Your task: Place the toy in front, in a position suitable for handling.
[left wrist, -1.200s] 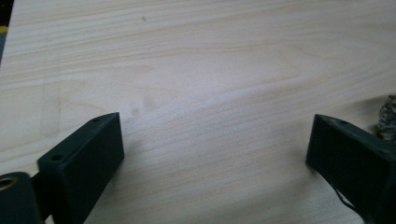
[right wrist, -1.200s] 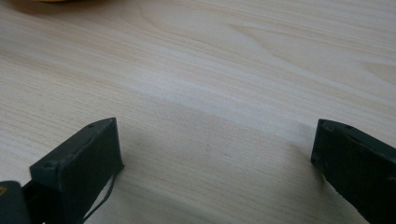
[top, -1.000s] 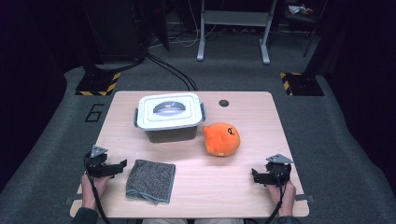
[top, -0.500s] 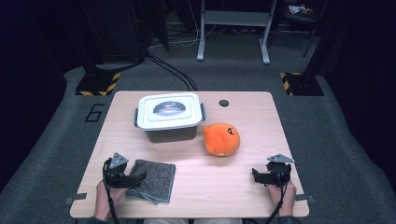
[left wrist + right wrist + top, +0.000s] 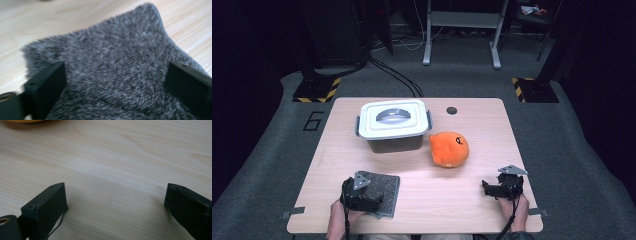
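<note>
The left tongs (image 5: 371, 191) hung over the grey furry cloth (image 5: 379, 192) at the counter's (image 5: 472, 130) near left edge, jaws spread wide and just easing inward to straddle it, pads apparently not pressing. The right tongs (image 5: 488, 189) waited open over bare wood, seemingly spare.

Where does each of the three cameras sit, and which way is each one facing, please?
High view: above the person's side, looking forward and down on the table; forearms, both grippers.
Left gripper view: on the left gripper, facing the grey cloth; open jaws.
Right gripper view: on the right gripper, facing bare tabletop; open jaws.
Shared: high and left views show the cloth.
</note>
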A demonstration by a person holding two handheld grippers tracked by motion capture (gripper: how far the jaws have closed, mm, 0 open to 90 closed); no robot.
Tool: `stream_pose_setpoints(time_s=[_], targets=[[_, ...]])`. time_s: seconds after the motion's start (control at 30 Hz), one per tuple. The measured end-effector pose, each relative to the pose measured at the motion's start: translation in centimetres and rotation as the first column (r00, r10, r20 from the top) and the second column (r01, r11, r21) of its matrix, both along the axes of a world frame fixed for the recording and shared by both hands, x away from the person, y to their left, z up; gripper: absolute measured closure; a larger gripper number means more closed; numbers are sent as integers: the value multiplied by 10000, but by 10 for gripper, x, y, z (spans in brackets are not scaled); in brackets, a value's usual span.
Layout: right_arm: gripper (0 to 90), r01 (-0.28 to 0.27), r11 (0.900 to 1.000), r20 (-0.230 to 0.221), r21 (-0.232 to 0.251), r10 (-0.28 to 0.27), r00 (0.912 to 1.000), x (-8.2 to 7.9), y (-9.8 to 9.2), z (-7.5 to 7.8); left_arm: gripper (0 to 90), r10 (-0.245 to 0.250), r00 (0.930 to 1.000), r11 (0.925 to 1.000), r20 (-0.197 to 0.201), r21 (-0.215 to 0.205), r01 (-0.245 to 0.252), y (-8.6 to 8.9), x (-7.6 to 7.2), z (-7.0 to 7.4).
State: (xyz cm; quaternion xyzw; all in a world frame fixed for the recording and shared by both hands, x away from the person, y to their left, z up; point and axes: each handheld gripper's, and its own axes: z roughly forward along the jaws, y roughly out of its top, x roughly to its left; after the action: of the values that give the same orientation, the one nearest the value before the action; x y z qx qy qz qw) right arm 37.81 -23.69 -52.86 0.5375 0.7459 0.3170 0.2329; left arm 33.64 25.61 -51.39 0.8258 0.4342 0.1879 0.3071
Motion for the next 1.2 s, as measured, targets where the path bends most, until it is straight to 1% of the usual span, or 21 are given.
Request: stream_pose_setpoints(time_s=[0.03,0.13,0.17,0.2,0.23,0.27,0.33,0.37,0.5,0.57,0.6,0.63,0.7,0.8,0.87,0.93,0.97,1.03,1.1,1.17,1.2], targets=[[41,-13,10000,3,22,13,10000,0,0,0,108,116,9999,9999,1,-20,-116,-1,0,-3],[44,-28,10000,-3,38,28,10000,0,0,0,115,167,9998,9998,-121,-78,-167,-1,0,-5],[49,-40,10000,-1,38,40,10000,0,-1,0,129,224,9997,9997,-19,-41,-224,-1,-1,-6],[49,-40,10000,-1,38,40,10000,0,-1,0,129,179,9998,9998,-99,-55,-180,-1,-1,-6],[50,-68,10000,-4,-3,68,10000,0,-1,0,148,248,9997,9996,-36,-127,-249,-1,-1,-6],[52,-85,10000,-4,-16,85,10000,0,-1,0,157,197,9997,9997,-136,-137,-199,-1,-1,-5],[53,-80,10000,12,-3,80,10000,0,-1,0,171,301,9995,9993,-129,-199,-304,-1,-2,-6],[53,-83,10000,17,-3,83,10000,0,-1,0,192,242,9997,9996,-65,-162,-243,0,-2,-5],[56,-83,10000,18,21,83,10000,0,-1,0,324,378,9993,9987,82,-352,-374,2,-5,-4],[60,-111,9999,16,2,111,9999,0,-1,0,482,409,9990,9983,199,-420,-401,2,-7,-4],[60,-111,9999,16,2,111,9999,0,-1,0,528,409,9990,9983,199,-420,-401,2,-7,-4],[61,-102,9999,20,8,102,9999,0,-1,0,528,425,9986,9980,329,-490,-409,0,-8,-4],[61,-101,9999,20,12,101,9999,0,-1,0,637,257,9988,9986,420,-475,-237,-1,-9,-4],[62,-96,10000,22,12,96,10000,0,-1,0,719,44,9989,9991,472,-419,-24,-3,-9,-4],[62,-72,10000,30,27,72,10000,0,-1,0,735,-141,9978,9997,649,-192,154,-3,-8,-4],[64,-71,10000,35,36,71,10000,0,-1,0,740,-243,9977,9992,628,-310,263,-4,-8,-3],[64,-73,10000,37,43,73,10000,0,-1,0,741,-348,9965,9990,758,-245,368,-4,-9,-2],[65,-78,10000,36,43,78,10000,0,-1,0,742,-462,9961,9982,753,-347,490,-4,-8,-1],[65,-81,10000,39,49,80,10000,0,-1,0,744,-693,9935,9965,907,-399,732,-8,-8,5],[65,-81,10000,37,46,81,10000,0,-1,0,744,-917,9918,9937,889,-567,969,-11,-8,10],[66,-78,10000,37,50,78,10000,0,-1,0,744,-999,9905,9930,940,-533,1052,-13,-8,12]])
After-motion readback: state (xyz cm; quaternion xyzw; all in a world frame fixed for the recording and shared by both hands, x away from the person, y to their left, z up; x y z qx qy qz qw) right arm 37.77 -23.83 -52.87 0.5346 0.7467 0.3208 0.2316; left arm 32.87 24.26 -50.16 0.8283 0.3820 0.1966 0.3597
